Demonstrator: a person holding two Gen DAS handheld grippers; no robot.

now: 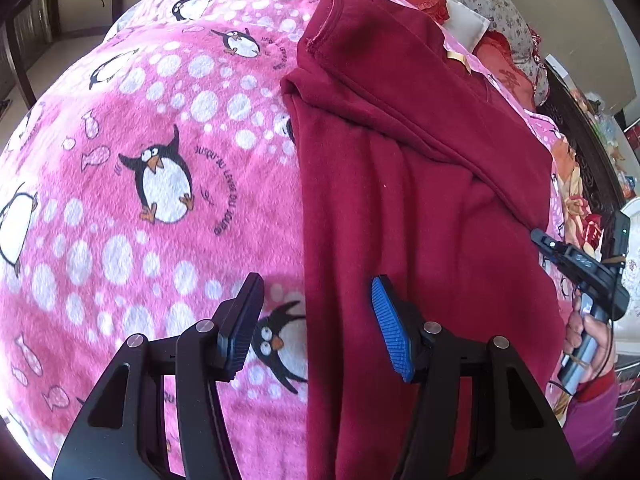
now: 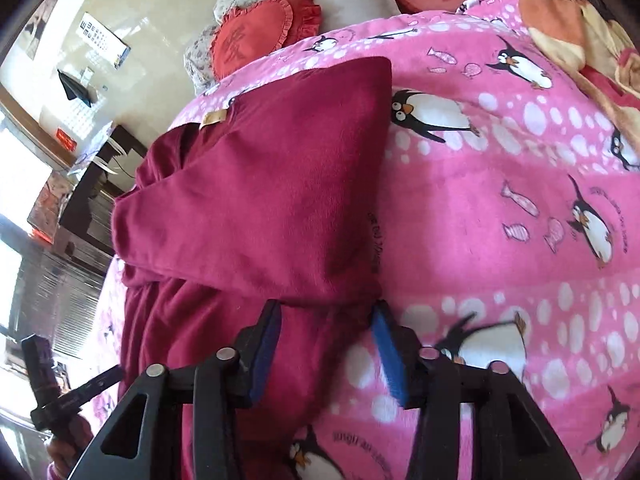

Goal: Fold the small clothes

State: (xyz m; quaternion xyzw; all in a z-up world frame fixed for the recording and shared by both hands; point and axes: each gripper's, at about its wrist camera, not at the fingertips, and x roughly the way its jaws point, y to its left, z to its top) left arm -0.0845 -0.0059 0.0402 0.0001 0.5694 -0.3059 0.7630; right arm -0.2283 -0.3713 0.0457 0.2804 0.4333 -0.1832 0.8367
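Note:
A dark red fleece garment (image 1: pixel 400 160) (image 2: pixel 260 200) lies on a pink penguin-print blanket (image 1: pixel 120 200) (image 2: pixel 500 240), one side folded across it as a diagonal flap, with a tan label (image 2: pixel 214 118) near its far end. My left gripper (image 1: pixel 316 300) is open and straddles the garment's left edge, one pad over the blanket and one over the cloth. My right gripper (image 2: pixel 326 320) is open too. The flap's near corner and the garment's right edge lie between its pads, unpinched. In the left wrist view, the right gripper (image 1: pixel 538 236) tips onto that edge, held by a hand (image 1: pixel 584 332).
Red heart cushions (image 2: pixel 248 40), a white pillow (image 2: pixel 348 4) and a floral pillow sit at the bed's far end. An orange flowered cloth (image 2: pixel 580 40) is bunched at the right. Dark furniture (image 1: pixel 580 152) runs along the bed's right side, and floor shows beyond its left side.

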